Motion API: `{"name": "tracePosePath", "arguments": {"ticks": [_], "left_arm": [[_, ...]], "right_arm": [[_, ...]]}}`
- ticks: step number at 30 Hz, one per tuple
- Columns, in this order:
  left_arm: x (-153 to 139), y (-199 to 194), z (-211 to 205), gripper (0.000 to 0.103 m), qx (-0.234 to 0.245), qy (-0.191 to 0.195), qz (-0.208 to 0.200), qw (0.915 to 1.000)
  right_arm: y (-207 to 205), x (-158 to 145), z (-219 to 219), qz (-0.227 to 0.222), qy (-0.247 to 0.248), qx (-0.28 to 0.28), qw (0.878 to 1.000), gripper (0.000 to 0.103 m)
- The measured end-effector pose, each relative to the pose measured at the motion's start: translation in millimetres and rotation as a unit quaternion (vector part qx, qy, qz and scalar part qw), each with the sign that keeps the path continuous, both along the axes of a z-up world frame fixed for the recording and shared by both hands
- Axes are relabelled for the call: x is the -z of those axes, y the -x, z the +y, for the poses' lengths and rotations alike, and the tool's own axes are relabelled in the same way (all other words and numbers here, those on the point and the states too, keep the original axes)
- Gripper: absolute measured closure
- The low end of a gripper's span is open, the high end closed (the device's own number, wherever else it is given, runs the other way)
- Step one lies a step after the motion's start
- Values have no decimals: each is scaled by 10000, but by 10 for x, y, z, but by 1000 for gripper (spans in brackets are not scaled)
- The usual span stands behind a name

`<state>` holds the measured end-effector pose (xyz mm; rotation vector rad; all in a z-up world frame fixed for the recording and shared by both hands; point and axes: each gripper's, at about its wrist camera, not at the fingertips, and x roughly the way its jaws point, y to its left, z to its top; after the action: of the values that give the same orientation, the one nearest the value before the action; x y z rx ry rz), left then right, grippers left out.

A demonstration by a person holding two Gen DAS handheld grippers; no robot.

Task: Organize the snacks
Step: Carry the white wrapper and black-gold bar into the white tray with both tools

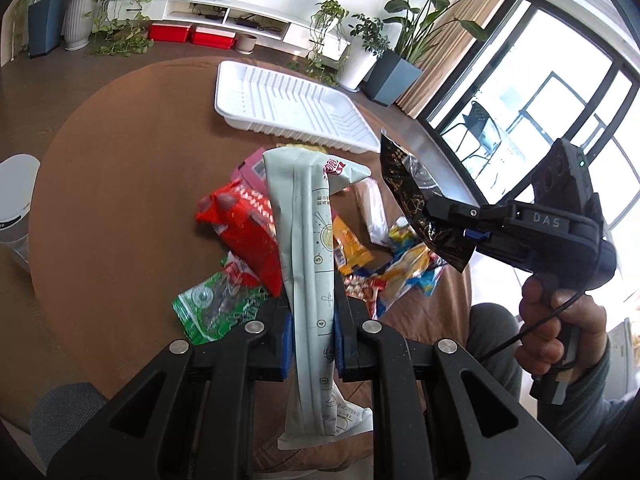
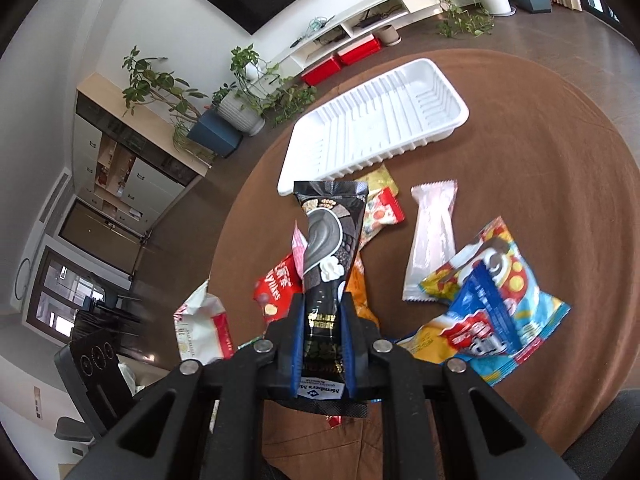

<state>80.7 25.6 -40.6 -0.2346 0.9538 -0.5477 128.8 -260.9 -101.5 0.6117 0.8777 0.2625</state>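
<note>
On my left wrist view, at nine o'clock, a white bin (image 1: pixel 16 196) sits off the bench (image 1: pixel 120 200), whose round brown top fills the middle. Moving right, a green packet (image 1: pixel 212 308) lies at about seven o'clock, with a red packet (image 1: pixel 244 224) just above it, partly overlapping. My left gripper (image 1: pixel 311 316) has its jaws pinching a long pale grey packet (image 1: pixel 310 240), which stands nearly upright between the blue pads and reaches toward twelve o'clock. Beyond it, at twelve, the white tray (image 1: pixel 288 100) rests on the bench, with nothing in it that I can see. Right of the grey packet a loose heap of yellow and blue packets (image 1: pixel 404 264) lies at about four o'clock. At three o'clock my right gripper (image 1: pixel 436 216) is seen side-on, a hand (image 1: pixel 560 332) on its grip, with a black packet (image 1: pixel 420 200) clamped in its jaws.

On my right wrist view, at eight o'clock lies a white and red bag (image 2: pixel 200 328), then a red packet (image 2: pixel 276 284). The jaws are pinching the black packet (image 2: pixel 328 248) in the centre, lifted clear of the heap. The white tray (image 2: pixel 376 120) is at one o'clock. Right of the black packet lies a clear white wrapper (image 2: pixel 432 236), and at four o'clock a blue and yellow bag (image 2: pixel 492 304).
</note>
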Motion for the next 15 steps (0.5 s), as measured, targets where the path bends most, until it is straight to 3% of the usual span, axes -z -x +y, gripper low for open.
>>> {"name": "tracePosePath", "arguments": {"ticks": [6, 15], "left_arm": [[-317, -320, 207, 90, -61, 173, -114, 9998], [-943, -1459, 232, 90, 44, -497, -564, 9972]], "right_arm": [[-120, -190, -443, -163, 107, 343, 9992, 86], [-809, -559, -1015, -352, 657, 685, 9949, 86]]}}
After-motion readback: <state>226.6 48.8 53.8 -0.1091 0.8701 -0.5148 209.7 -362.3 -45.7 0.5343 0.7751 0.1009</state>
